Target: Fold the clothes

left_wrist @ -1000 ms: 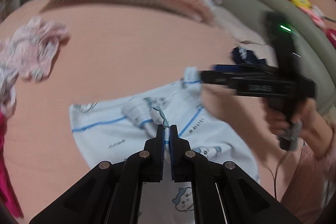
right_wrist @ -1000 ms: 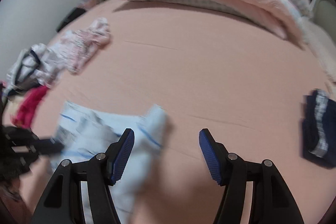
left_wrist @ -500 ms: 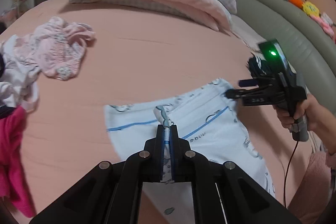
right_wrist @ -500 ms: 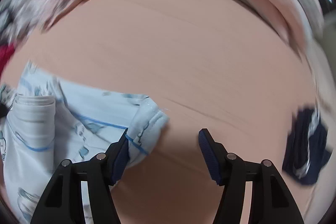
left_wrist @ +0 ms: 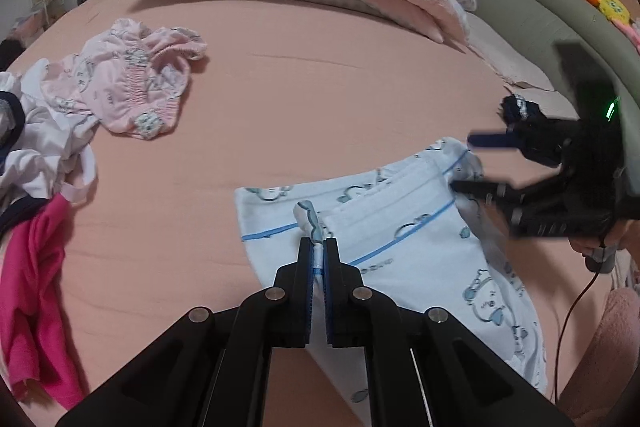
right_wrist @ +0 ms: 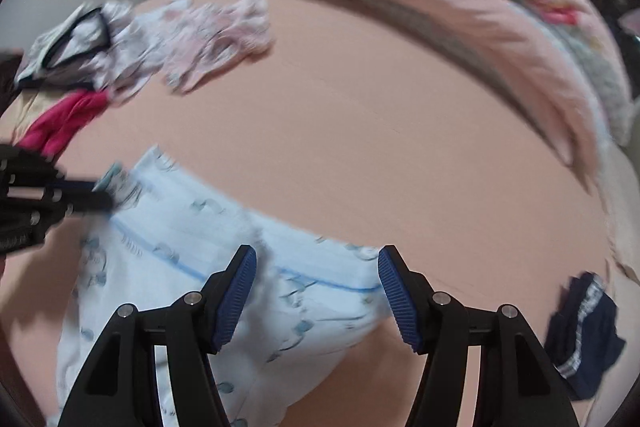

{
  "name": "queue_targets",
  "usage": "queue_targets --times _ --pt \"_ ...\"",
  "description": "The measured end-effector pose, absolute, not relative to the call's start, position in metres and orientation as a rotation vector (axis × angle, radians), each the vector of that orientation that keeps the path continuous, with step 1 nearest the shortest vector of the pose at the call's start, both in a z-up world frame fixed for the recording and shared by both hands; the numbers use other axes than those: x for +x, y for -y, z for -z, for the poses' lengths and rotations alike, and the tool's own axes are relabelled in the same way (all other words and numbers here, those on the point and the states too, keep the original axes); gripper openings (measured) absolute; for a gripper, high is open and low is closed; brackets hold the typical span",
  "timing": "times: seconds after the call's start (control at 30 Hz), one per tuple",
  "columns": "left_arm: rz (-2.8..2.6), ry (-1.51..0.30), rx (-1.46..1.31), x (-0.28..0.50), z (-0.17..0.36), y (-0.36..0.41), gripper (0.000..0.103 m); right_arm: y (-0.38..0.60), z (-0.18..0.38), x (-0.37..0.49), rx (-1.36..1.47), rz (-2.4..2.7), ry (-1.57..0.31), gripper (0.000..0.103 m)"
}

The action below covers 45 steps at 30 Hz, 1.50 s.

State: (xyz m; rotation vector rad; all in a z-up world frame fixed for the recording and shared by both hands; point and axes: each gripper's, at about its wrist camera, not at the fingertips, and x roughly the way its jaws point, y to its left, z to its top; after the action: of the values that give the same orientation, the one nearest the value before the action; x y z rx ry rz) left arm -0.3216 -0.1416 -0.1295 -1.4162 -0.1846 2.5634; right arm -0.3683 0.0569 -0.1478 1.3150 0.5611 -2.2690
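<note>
- On the bed (left_wrist: 320,99), near its front edge, the pale blue printed garment (left_wrist: 420,251) is lying partly flattened, waistband toward the middle.
- A bunched fold of it is pinched tight in the left gripper (left_wrist: 319,255); that hold hasn't let go over the last second.
- The right gripper (right_wrist: 314,291) has been swung from the bare sheet to over the garment's right waistband corner, fingers (right_wrist: 396,291) spread wide, nothing gripped yet.
- Looks like the second corner is about to be taken so a fold can be started.
- Containers: none to be seen, just loose piles — pink clothes (left_wrist: 136,87) by the left edge, a navy item (right_wrist: 580,331) off right.
</note>
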Motion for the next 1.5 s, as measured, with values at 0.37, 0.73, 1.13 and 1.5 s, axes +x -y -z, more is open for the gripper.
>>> queue_targets --times 0.37,0.73,1.13,1.5 --pt "-2.554 0.295 -1.369 -0.326 0.128 0.146 0.003 -0.093 0.183 -0.353 1.432 2.143 -0.694 0.005" --pt "-2.556 0.312 -1.369 -0.327 0.124 0.150 0.003 -0.146 0.147 -0.337 1.400 2.302 -0.414 0.038" --pt "-2.532 0.302 -1.421 -0.331 0.138 0.144 0.003 -0.076 0.192 -0.376 1.400 1.985 -0.527 0.031" --pt "-2.566 0.429 -1.307 -0.321 0.116 0.161 0.003 -0.123 0.158 -0.350 1.388 2.138 -0.455 0.005"
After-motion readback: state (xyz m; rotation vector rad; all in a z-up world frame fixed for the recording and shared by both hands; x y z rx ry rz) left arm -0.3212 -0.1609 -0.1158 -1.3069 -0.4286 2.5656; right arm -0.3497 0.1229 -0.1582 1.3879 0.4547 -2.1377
